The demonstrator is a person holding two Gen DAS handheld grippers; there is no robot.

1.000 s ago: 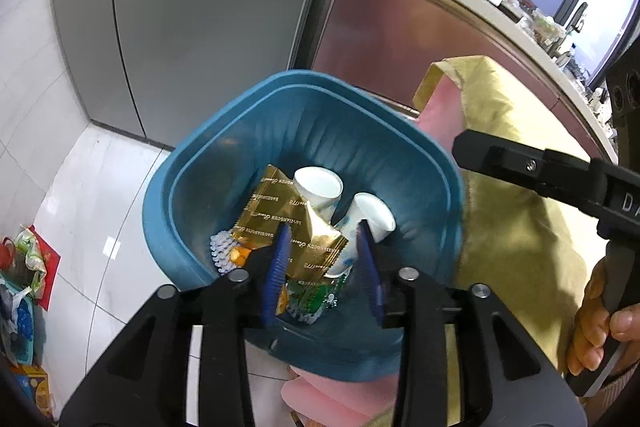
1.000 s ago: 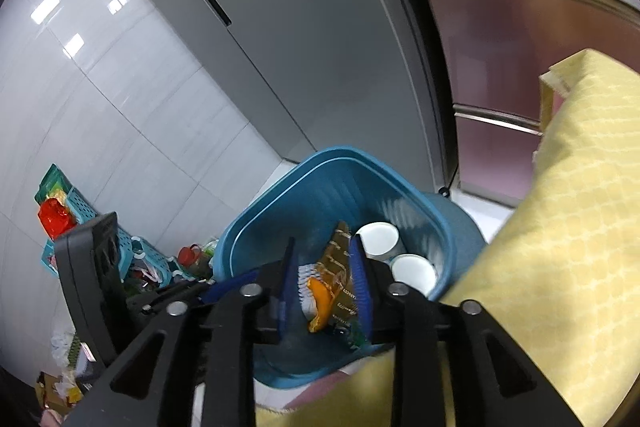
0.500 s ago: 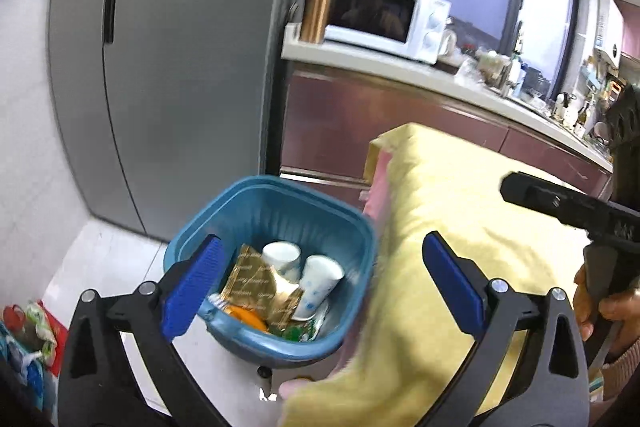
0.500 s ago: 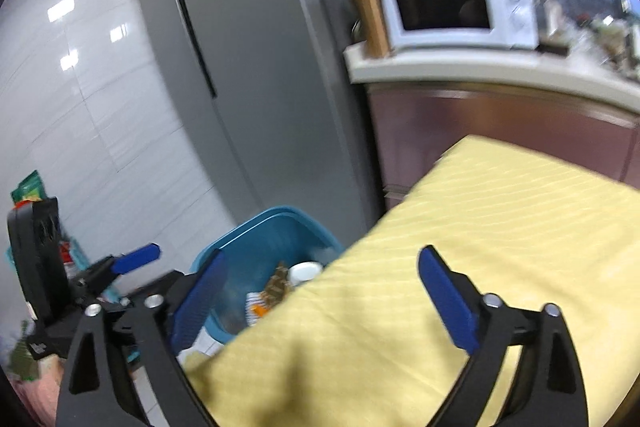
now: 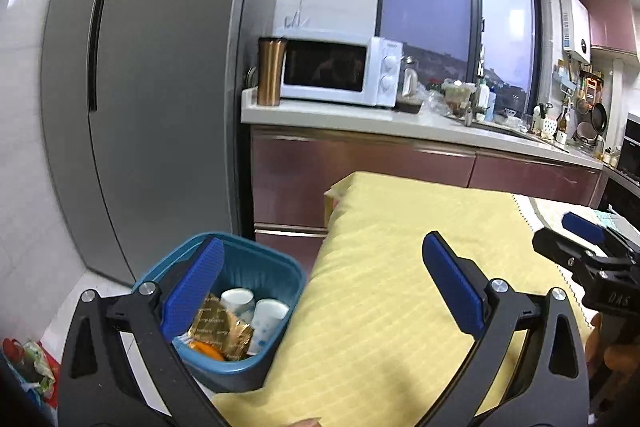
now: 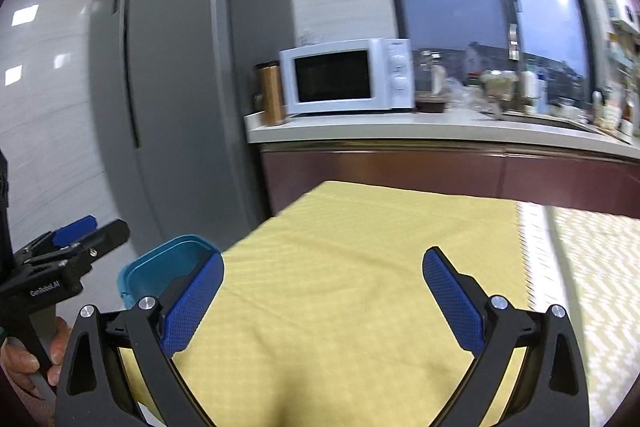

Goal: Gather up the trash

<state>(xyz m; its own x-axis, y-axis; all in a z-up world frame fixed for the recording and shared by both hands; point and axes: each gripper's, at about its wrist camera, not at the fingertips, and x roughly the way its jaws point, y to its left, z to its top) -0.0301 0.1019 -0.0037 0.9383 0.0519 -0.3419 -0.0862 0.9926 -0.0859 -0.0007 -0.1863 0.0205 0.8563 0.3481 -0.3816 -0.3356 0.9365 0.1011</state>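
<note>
A blue trash bin (image 5: 276, 269) stands on the floor beside the yellow-clothed table (image 5: 400, 267). It holds two white paper cups (image 5: 264, 315), a gold wrapper (image 5: 218, 325) and something orange. My left gripper (image 5: 320, 287) is open and empty, raised above the table edge and the bin. My right gripper (image 6: 320, 291) is open and empty above the yellow cloth (image 6: 360, 259). The bin's rim (image 6: 168, 253) shows at the left in the right wrist view. Each gripper shows in the other's view.
A grey fridge (image 5: 152, 99) stands behind the bin. A counter (image 5: 400, 123) carries a white microwave (image 5: 340, 71), a copper tumbler (image 5: 271, 71) and clutter. A patterned mat (image 6: 592, 267) lies on the table's right. Bags lie on the floor (image 5: 28, 367) at the left.
Both grippers were shut over the bin, holding wrappers. They have opened, let the wrappers fall in, and risen up and back over the table.
</note>
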